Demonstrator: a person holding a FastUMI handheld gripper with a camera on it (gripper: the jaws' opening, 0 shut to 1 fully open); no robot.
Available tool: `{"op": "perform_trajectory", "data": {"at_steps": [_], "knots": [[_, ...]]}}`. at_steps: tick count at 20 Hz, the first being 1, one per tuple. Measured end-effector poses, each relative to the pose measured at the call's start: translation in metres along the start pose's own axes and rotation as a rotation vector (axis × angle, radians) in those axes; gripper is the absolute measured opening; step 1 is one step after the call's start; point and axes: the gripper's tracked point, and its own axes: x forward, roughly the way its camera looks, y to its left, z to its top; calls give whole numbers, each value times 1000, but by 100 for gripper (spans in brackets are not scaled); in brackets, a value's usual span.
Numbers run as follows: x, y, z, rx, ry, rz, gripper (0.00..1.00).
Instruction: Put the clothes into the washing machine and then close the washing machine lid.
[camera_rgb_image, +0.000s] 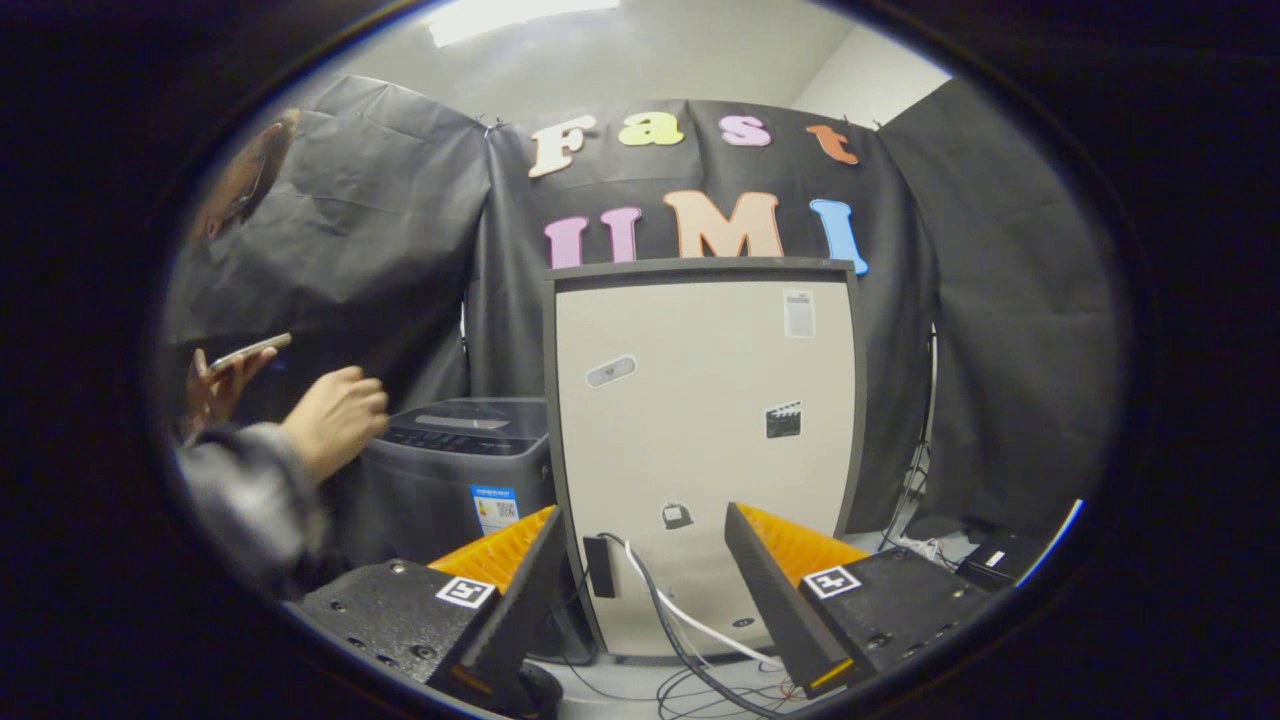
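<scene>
A small grey washing machine (455, 470) stands on the floor beyond my left finger, with a dark control panel on top and a label on its front. Its lid looks down. My gripper (640, 512) is open, with nothing between the fingers, and it points at a tall beige panel (705, 430) in a dark frame that stands right of the machine. A person's hand (335, 420) hovers by the machine's left top corner.
The person at the left holds a phone (248, 352) in the other hand, and a grey sleeve (250, 500) is close to my left finger. Black and white cables (680, 620) trail over the floor at the panel's foot. A dark box (1000, 555) lies at the right.
</scene>
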Motion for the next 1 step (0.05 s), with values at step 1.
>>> {"op": "perform_trajectory", "data": {"at_steps": [1], "knots": [[-1,1,1,-1,-2,1,96]]}}
